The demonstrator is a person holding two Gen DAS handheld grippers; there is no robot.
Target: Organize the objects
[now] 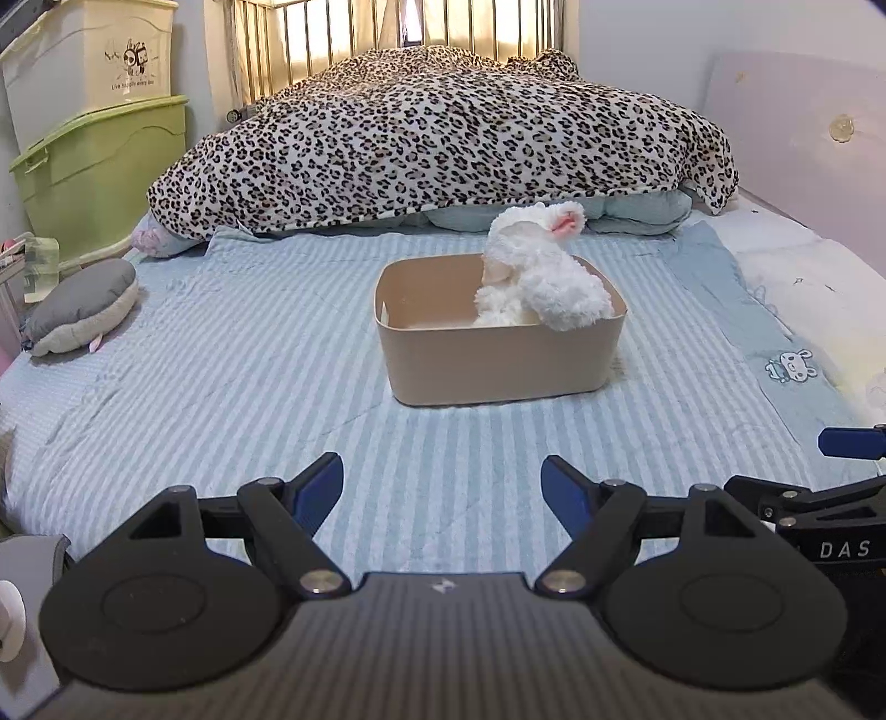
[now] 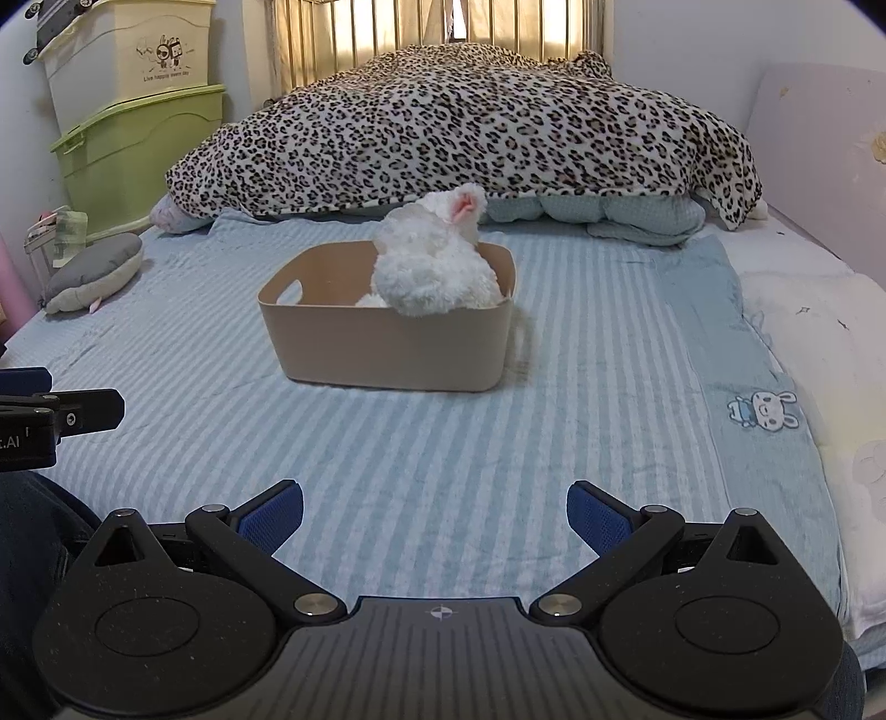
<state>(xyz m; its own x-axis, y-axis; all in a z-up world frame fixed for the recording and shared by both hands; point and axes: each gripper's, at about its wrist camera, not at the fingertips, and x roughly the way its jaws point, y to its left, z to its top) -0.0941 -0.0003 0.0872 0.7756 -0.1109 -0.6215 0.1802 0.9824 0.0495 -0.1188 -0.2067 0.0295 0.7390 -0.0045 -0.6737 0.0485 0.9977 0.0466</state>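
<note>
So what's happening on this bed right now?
Nobody is gripping anything at this moment. The left tool and right tool both hang open and empty over the blue striped bedsheet, short of the beige plastic bin. The fluffy white plush toy sits in the bin's right side, poking above the rim. A grey and white plush cushion lies loose at the bed's left edge.

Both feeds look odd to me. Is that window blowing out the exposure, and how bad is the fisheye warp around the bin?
Left wrist view: the window behind the bars is overexposed, yet the beige bin and white plush stay sharp; edges bow and corners vignette. Right wrist view: same window glare, soft shadow right of the bin, the open right tool slightly soft up close.
</note>
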